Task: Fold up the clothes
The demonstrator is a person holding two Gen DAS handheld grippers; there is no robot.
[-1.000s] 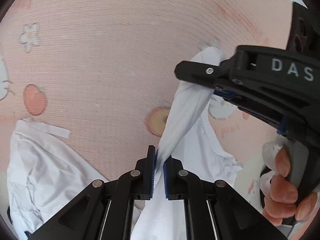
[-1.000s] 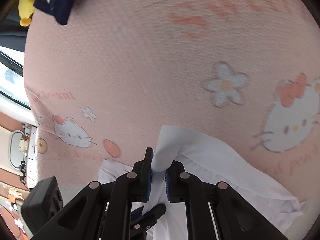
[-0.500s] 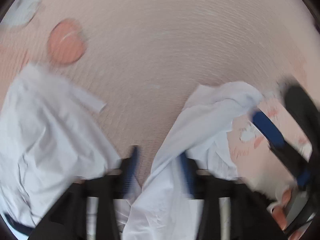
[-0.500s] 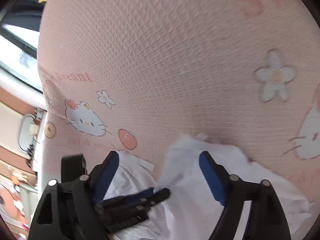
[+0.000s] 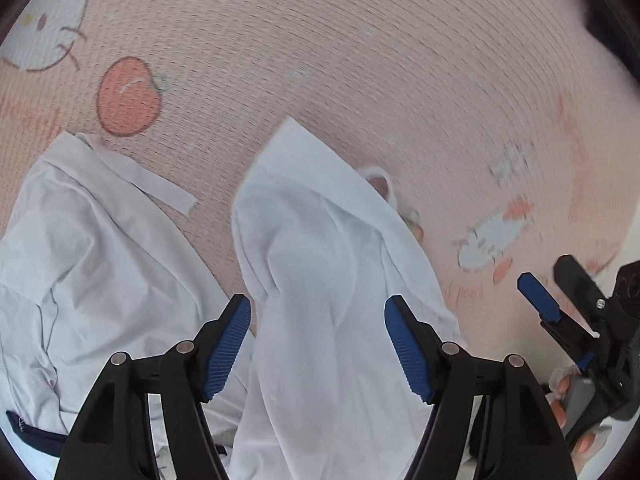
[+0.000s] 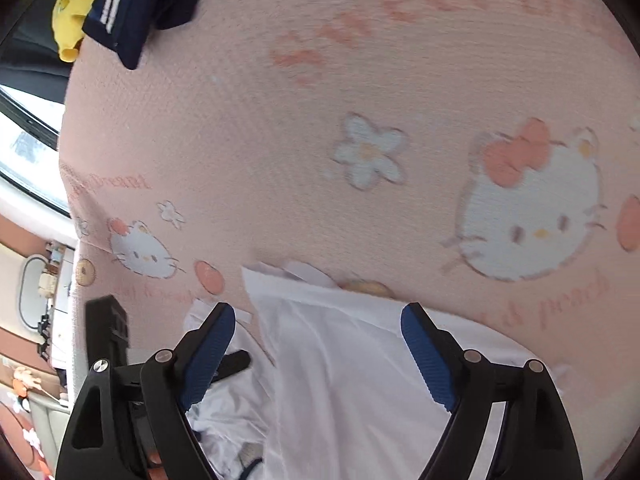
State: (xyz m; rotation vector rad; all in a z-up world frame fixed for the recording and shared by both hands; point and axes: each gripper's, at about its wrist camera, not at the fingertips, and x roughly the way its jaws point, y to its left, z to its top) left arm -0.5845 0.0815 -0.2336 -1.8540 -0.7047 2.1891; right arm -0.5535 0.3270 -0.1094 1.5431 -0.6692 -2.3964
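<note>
A white garment (image 5: 320,264) lies on the pink cartoon-print sheet (image 5: 360,60). One long limb of it runs up between the blue pads of my left gripper (image 5: 318,304), which is open and touches no cloth. A second white part with a loose strap (image 5: 152,180) lies to the left. In the right wrist view the same garment (image 6: 340,340) lies flat under my right gripper (image 6: 316,316), also open. That right gripper (image 5: 560,292) shows at the left view's right edge, held by a hand (image 5: 576,408).
Navy striped clothing (image 6: 136,4) and a yellow item (image 6: 72,4) lie at the sheet's far corner. The sheet's edge (image 6: 76,264) drops off on the left of the right wrist view, with room furniture beyond. The left gripper's body (image 6: 108,328) shows there too.
Both grippers were shut on the white garment a second ago; both have opened and let it drop onto the sheet. The right gripper has drawn away to the right.
</note>
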